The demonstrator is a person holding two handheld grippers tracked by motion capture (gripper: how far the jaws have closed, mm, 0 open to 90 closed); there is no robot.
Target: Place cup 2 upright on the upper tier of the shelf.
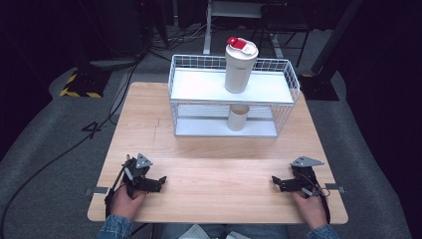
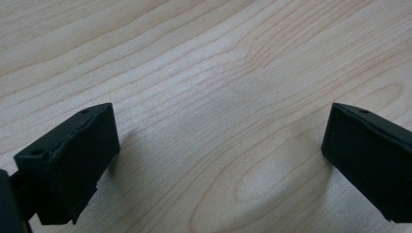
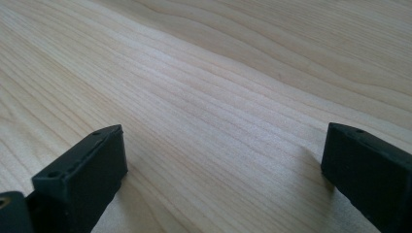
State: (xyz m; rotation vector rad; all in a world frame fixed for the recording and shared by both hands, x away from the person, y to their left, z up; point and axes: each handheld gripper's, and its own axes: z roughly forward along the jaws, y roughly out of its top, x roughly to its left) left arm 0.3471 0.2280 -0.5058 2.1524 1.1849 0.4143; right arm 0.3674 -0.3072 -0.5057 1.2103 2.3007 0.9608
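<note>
Beyond both spread-jawed grippers [image 1: 163, 180] [image 1: 274, 180], a wire rack [image 1: 234, 102] holds two cups [image 1: 240, 67] [image 1: 238, 117].

Pale wood surface [image 1: 214, 164] on a grey carpeted floor [image 1: 45, 134], dark room behind.

The surface is made of two boards, with a seam running from its left edge to its right edge. A small metal bracket [image 1: 97, 190] sticks out at the near left corner and another [image 1: 334, 187] at the near right corner. A black cable [image 1: 59, 155] crosses the floor beyond the left edge, near a yellow-and-black striped base [image 1: 79, 84]. A white frame leg [image 1: 207, 30] stands beyond the far edge.
</note>
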